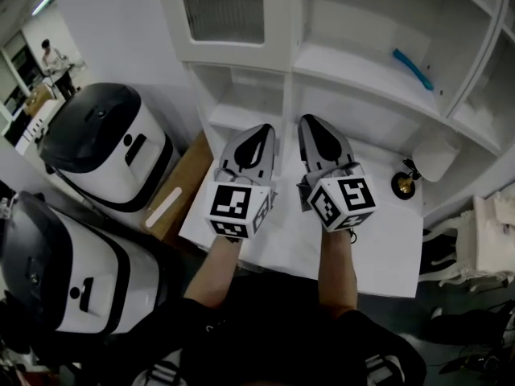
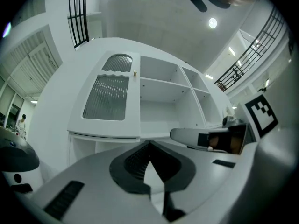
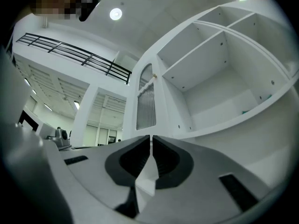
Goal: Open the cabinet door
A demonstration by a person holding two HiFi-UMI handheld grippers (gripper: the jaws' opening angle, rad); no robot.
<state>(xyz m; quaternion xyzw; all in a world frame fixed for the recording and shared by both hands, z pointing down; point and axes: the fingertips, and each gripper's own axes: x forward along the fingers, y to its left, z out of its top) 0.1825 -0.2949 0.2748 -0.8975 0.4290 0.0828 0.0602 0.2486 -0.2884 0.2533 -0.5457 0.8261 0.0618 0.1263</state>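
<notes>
Left tool (image 1: 261, 128) and right tool (image 1: 313, 120) pressed together, empty.
I hold them side by side, facing the ribbed-glass cabinet door (image 1: 221, 10).

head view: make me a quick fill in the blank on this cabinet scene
1. The left tool and right tool both hold their jaws ___, gripping nothing.
2. The white cabinet door has a ribbed ___ panel.
3. The slim stick on the white shelf is coloured ___.
4. Left of that door stand ___ rounded white-and-black machines.
Missing: shut; glass; blue; two.
</notes>
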